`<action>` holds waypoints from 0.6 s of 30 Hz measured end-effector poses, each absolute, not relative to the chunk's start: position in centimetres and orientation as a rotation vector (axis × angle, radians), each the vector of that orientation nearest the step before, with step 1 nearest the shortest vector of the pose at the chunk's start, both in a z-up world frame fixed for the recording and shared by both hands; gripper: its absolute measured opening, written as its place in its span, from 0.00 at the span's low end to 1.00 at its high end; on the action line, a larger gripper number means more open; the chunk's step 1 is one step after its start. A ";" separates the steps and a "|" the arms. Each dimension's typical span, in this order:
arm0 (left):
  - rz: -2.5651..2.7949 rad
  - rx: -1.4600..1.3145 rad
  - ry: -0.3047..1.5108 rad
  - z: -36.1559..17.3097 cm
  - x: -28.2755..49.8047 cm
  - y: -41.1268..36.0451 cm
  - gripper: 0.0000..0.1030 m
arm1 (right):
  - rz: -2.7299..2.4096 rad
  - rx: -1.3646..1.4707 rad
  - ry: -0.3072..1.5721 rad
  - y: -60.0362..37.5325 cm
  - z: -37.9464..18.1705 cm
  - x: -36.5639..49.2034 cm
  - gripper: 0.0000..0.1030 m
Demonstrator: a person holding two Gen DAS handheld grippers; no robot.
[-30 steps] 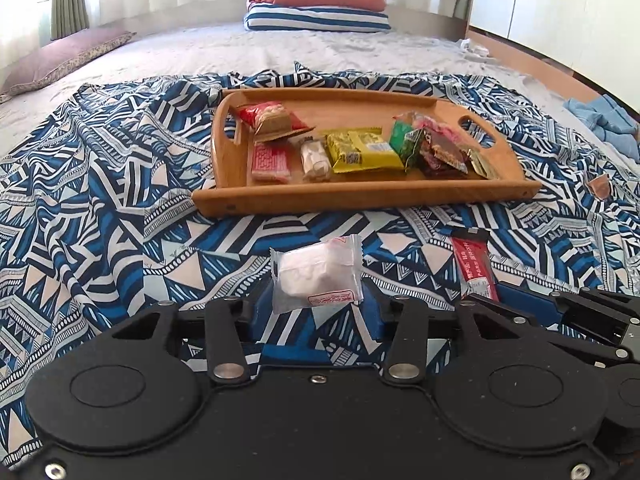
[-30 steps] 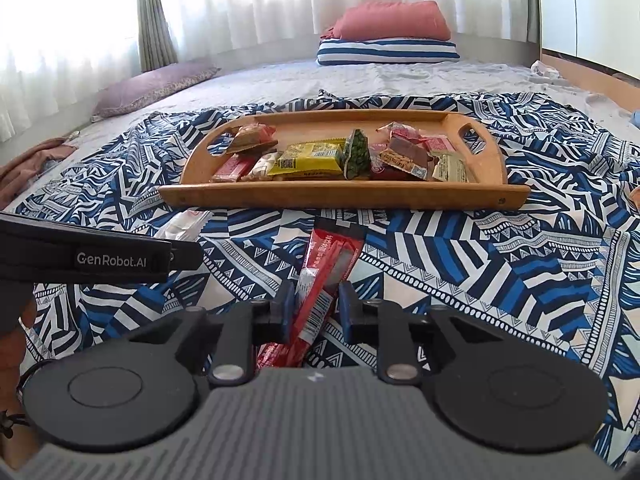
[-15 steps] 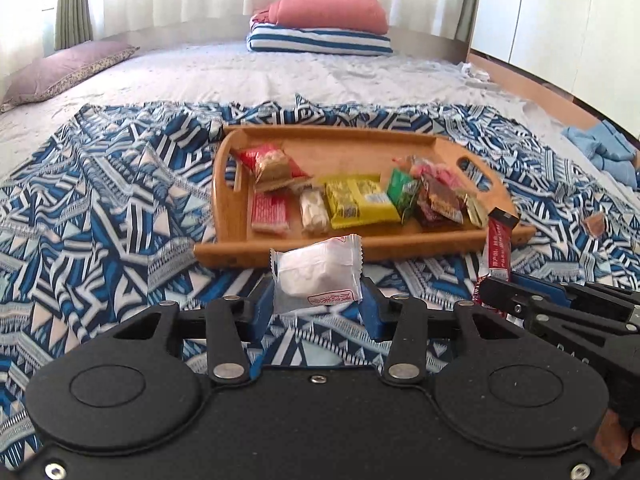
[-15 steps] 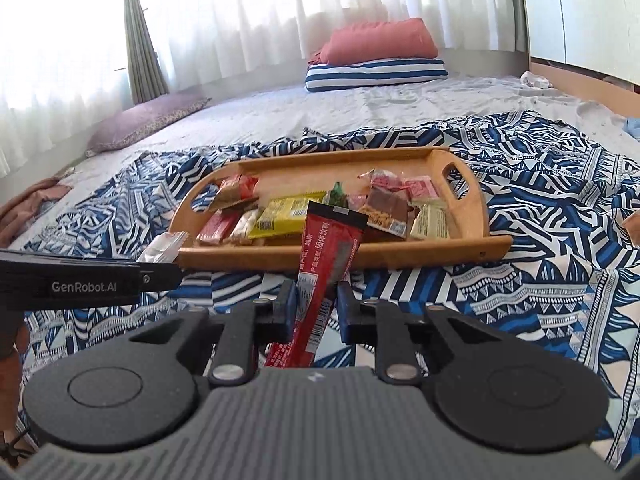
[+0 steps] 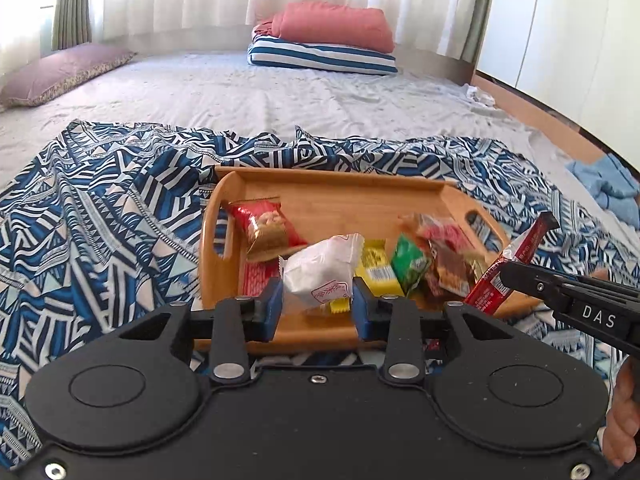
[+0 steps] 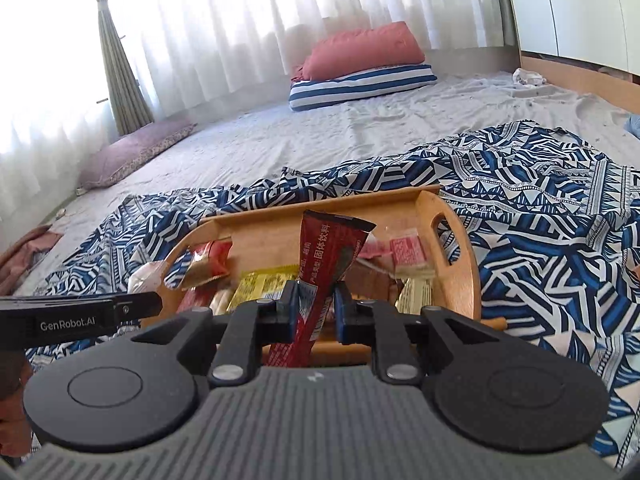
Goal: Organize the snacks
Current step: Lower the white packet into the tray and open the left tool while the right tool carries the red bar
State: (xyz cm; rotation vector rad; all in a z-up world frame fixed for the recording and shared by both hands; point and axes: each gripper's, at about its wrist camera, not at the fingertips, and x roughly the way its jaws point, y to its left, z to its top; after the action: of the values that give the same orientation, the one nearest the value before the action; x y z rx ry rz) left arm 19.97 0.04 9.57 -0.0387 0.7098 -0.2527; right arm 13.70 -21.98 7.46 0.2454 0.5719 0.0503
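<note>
My left gripper [image 5: 318,300] holds a white snack packet [image 5: 320,272] between its blue pads, its jaws closing on it, in the air over the near edge of the wooden tray [image 5: 332,196]. The right gripper [image 6: 316,304] is shut on a long red stick packet [image 6: 326,248], which stands upright above the tray's [image 6: 460,280] near rim. In the left wrist view the red stick [image 5: 520,248] and the right gripper [image 5: 505,276] appear at the right. Several snacks lie in the tray: a red bag [image 5: 264,228], a yellow packet [image 5: 376,268], a green one [image 5: 410,266].
The tray sits on a blue-and-white patterned cloth [image 5: 100,220] spread over a grey bed. A red cushion [image 5: 336,24] on a striped pillow lies at the far end, a purple pillow [image 5: 60,72] at far left. A blue cloth [image 5: 604,180] lies at the right.
Both grippers have lifted their packets off the cloth and carried them forward to the tray's near edge. The tray now looks closer and lower in both views.
</note>
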 end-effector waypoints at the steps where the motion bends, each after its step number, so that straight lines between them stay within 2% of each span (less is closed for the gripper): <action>1: -0.252 -0.033 0.708 9.6 20.4 -0.1 0.31 | 0.051 0.256 0.574 -22.2 7.6 14.1 0.20; 12: -0.276 -0.026 0.678 10.2 24.4 -2.0 0.30 | 0.053 0.319 0.527 -23.9 10.3 17.9 0.18; 18: -0.267 -0.004 0.679 10.1 27.8 -3.5 0.30 | -0.010 0.335 0.523 -25.3 11.6 22.6 0.18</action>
State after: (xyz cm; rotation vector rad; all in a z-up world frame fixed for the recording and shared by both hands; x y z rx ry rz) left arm 27.78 -3.53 10.09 -0.0041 0.6788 -0.2670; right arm 22.64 -25.33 11.61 0.3346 0.5230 -0.0098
